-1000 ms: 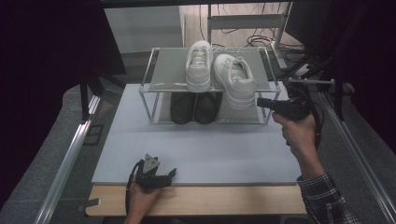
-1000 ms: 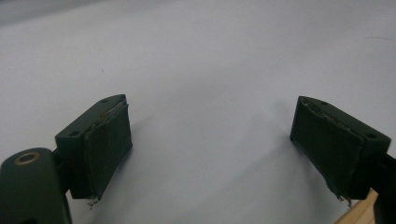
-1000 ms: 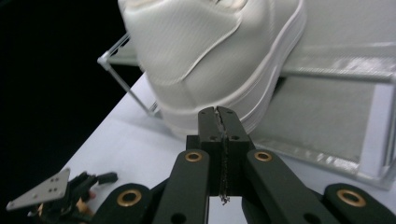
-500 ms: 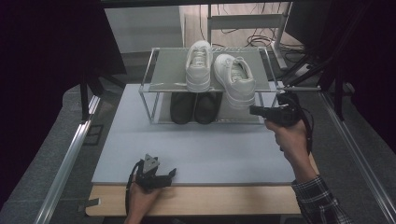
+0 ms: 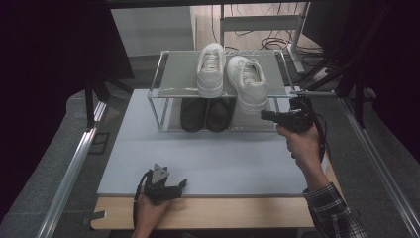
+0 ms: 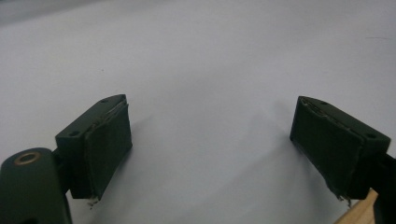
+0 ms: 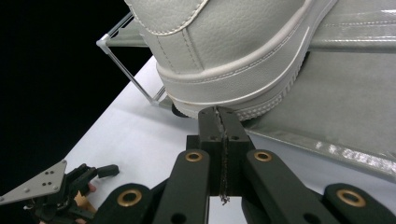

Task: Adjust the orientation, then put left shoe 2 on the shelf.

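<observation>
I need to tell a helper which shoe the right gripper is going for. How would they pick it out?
Find the two-tier rack at the far end of the table. On its top shelf stand two white sneakers; take the right-hand white sneaker, whose heel overhangs the front edge by the shut right gripper. Its partner sits straight; the pair below is black.

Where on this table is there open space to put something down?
The pale mat lies bare between the shoe rack and the left gripper. The rack's top shelf is free left of the white shoes. It is crowded near the right gripper.

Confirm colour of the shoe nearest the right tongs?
Off-white shoe, clearest in the right gripper view.
</observation>
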